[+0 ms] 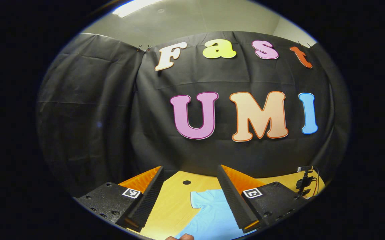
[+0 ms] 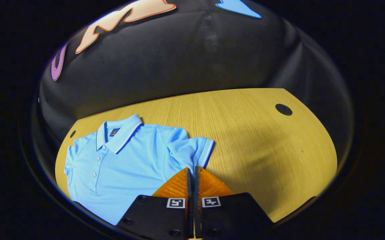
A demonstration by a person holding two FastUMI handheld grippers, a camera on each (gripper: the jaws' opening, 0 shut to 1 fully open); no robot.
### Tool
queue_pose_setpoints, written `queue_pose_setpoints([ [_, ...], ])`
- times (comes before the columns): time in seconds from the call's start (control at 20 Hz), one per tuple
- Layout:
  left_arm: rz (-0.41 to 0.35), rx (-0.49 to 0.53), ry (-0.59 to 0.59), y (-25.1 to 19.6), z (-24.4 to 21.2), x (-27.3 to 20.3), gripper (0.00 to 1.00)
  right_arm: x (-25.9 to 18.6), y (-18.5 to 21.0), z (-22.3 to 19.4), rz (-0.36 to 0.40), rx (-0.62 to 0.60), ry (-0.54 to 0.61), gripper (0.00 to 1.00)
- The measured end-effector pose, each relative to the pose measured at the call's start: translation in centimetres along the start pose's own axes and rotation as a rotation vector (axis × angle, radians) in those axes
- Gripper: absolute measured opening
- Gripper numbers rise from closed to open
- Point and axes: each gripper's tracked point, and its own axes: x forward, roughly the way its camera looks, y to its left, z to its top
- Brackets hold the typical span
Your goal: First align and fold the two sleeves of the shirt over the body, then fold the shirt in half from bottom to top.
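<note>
Both tools | left tool (image 1: 189,186) spread wide | right tool (image 2: 191,180) closed above shirt (image 2: 129,156)

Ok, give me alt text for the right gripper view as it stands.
A light blue polo shirt lies face up on a wooden table, collar toward the black cloth wall. The right gripper sits with its fingers closed together at the edge of the shirt's near sleeve.

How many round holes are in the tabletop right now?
2 in the right gripper view: one hole at the far right, one hole left of the polo shirt's collar. The shirt may hide others.
</note>
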Motion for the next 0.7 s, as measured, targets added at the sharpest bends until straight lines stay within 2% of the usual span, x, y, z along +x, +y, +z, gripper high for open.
queue_pose_setpoints([
  [0.2, -0.036, -0.013, -0.018, -0.8, 0.1, 0.7, 0.95, -1.3, 1.3, 1.8, 0.029, 0.032, -0.042, 0.01],
  [0.3, -0.067, -0.019, -0.011, -1.2, -0.5, 1.4, 0.95, -2.1, 2.6, 2.9, 0.053, 0.048, -0.073, 0.04],
  [0.35, -0.081, -0.020, 0.003, -1.2, -1.1, 1.9, 0.95, -2.6, 3.1, 3.2, 0.058, 0.049, -0.076, 0.01],
  [0.4, -0.096, -0.025, 0.012, -1.3, -1.4, 2.4, 0.95, -3.0, 3.8, 3.4, 0.065, 0.049, -0.083, 0.04],
  [0.7, -0.144, -0.035, 0.048, 0.2, -3.2, 4.5, 0.95, -3.7, 9.3, 3.2, 0.107, 0.044, -0.095, 0.04],
])
